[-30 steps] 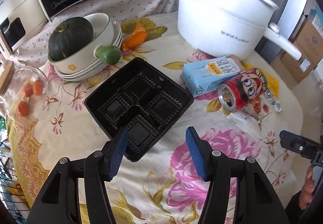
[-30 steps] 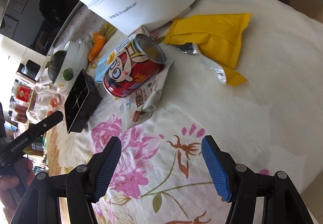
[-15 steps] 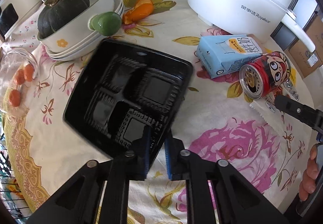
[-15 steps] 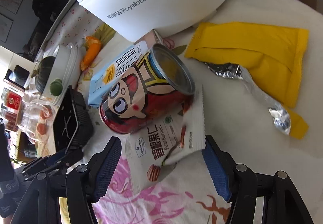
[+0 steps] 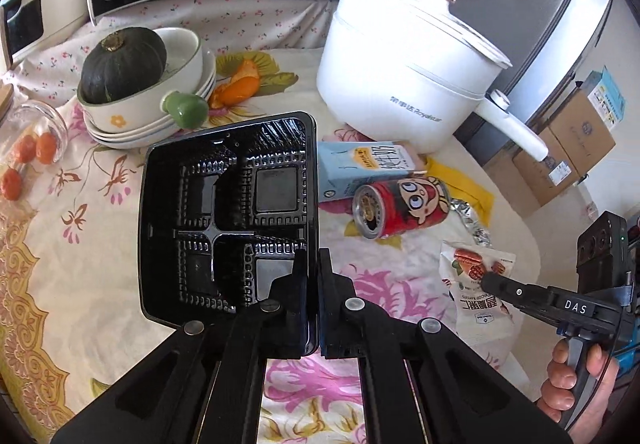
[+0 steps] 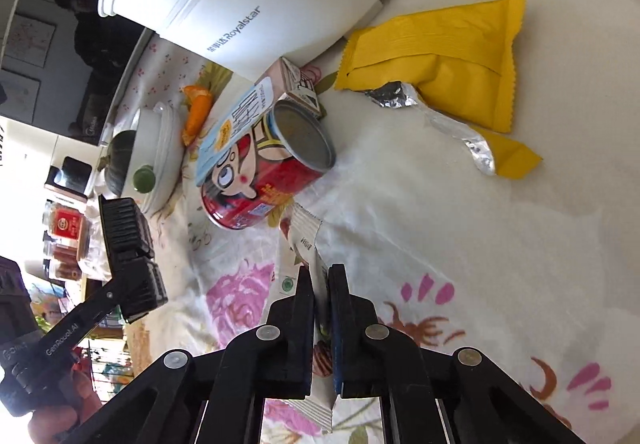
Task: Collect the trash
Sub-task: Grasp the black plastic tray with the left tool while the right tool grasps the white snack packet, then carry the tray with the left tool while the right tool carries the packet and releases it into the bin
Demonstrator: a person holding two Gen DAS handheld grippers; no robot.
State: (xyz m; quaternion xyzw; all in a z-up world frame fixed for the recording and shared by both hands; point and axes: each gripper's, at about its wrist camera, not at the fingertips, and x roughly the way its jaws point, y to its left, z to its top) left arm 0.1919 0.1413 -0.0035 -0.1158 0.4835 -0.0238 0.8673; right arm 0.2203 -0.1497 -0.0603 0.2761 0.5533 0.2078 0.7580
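My left gripper (image 5: 313, 264) is shut on the right rim of a black plastic compartment tray (image 5: 224, 215) and holds it tilted up off the tablecloth; the tray also shows in the right wrist view (image 6: 128, 244). My right gripper (image 6: 320, 280) is shut on a white snack wrapper (image 6: 306, 240), also seen in the left wrist view (image 5: 476, 284). A red cartoon can (image 5: 404, 209) lies on its side by a blue carton (image 5: 360, 163). A yellow wrapper (image 6: 444, 55) with a foil strip (image 6: 440, 119) lies behind.
A white Royalstar pot (image 5: 408, 71) stands at the back right. Stacked bowls with a dark squash (image 5: 124, 63), a green pear (image 5: 186, 109) and orange peel (image 5: 236, 87) sit at the back left. A glass jar (image 5: 36, 139) lies at the left edge.
My left gripper closed on the tray's rim and lifted it off the cloth. My right gripper moved in to the white wrapper and closed on it.
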